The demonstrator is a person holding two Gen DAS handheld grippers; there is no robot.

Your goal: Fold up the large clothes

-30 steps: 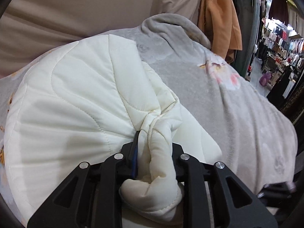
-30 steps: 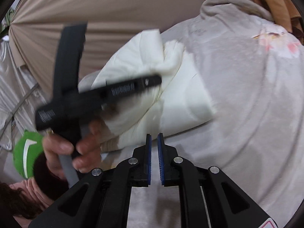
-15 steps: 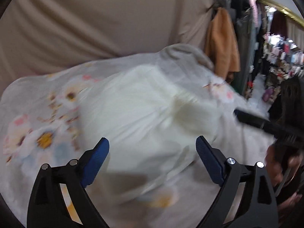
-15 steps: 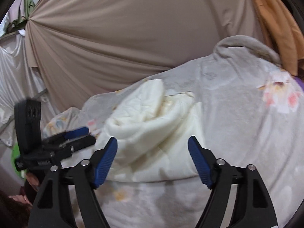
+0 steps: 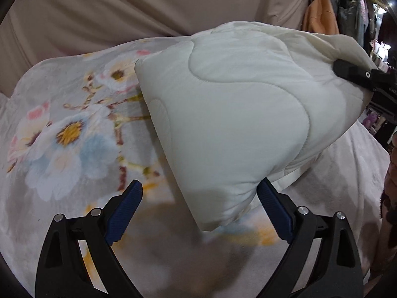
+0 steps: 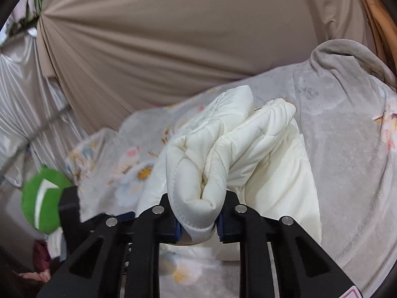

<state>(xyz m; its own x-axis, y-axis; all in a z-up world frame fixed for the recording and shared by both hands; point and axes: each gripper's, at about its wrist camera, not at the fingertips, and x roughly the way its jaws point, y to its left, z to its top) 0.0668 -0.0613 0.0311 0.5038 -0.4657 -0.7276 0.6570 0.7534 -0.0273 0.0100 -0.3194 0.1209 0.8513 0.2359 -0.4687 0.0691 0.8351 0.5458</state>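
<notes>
left gripper (image 5: 199, 211) spread wide, right gripper (image 6: 197, 219) clamped.

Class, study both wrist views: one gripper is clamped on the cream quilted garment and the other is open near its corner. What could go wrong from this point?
1. Only the right gripper is shut on a bunched edge of the cream quilted garment; the thick wad might slip out.
2. The left gripper is open, and the garment's lower corner lies only partly between its fingers, so closing may catch too little fabric.
3. The garment sags onto the floral plush blanket, which could drag along with it.
</notes>
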